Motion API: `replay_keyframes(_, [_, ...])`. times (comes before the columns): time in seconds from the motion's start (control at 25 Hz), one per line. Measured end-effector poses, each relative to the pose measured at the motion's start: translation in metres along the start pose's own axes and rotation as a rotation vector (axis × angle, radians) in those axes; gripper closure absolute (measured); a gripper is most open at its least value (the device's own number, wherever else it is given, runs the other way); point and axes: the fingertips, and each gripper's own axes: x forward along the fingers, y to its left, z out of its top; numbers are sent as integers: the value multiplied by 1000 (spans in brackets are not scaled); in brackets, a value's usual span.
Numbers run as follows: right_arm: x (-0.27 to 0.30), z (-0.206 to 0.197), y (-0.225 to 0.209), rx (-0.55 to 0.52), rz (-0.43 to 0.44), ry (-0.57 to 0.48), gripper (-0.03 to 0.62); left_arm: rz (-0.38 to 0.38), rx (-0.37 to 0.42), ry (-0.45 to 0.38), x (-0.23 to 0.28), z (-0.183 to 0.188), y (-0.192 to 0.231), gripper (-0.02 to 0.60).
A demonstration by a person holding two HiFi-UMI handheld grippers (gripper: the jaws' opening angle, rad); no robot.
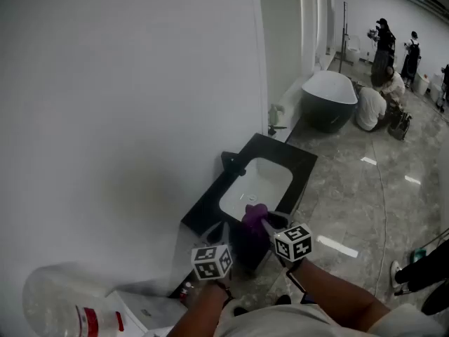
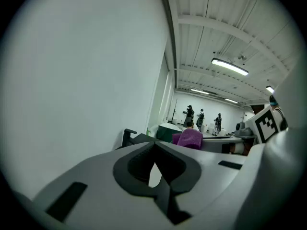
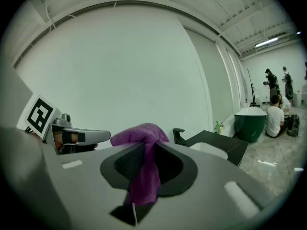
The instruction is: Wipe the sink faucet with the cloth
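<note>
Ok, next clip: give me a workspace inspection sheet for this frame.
Surface: black vanity top with a white sink basin.
Job's things: black faucet on the basin's wall side; purple cloth held short of it.
Clutter: clear bottle with red label at lower left.
Grippers: right gripper shut on the purple cloth; left gripper shut, empty.
Cables: thin cable across the floor.
Surroundings: white wall, glossy floor, bathtub, people beyond.

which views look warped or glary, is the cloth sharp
Both gripper views bulge with dark fisheye corners; left gripper view has a bright ceiling light; right gripper view shows the cloth sharp; head view has glare streaks on the floor.
</note>
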Motion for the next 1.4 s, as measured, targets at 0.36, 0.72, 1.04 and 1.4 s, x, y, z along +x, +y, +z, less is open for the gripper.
replay_keyframes(0.36, [2,0,-5,-1,2,-3,525,10,5,0,6,3,-1,577])
replay_keyframes(0.72, [7,6,-24,-5,26,-8,525,30,10,14,25,3,-10,577])
replay_keyframes(1.04, [22,18,-56,-31,66,1,525,78,-7,17,54,3,-16,577])
replay_keyframes(1.4, [72,8,-69,-38,92,77,525,88,-40,50,92,-4,9,577])
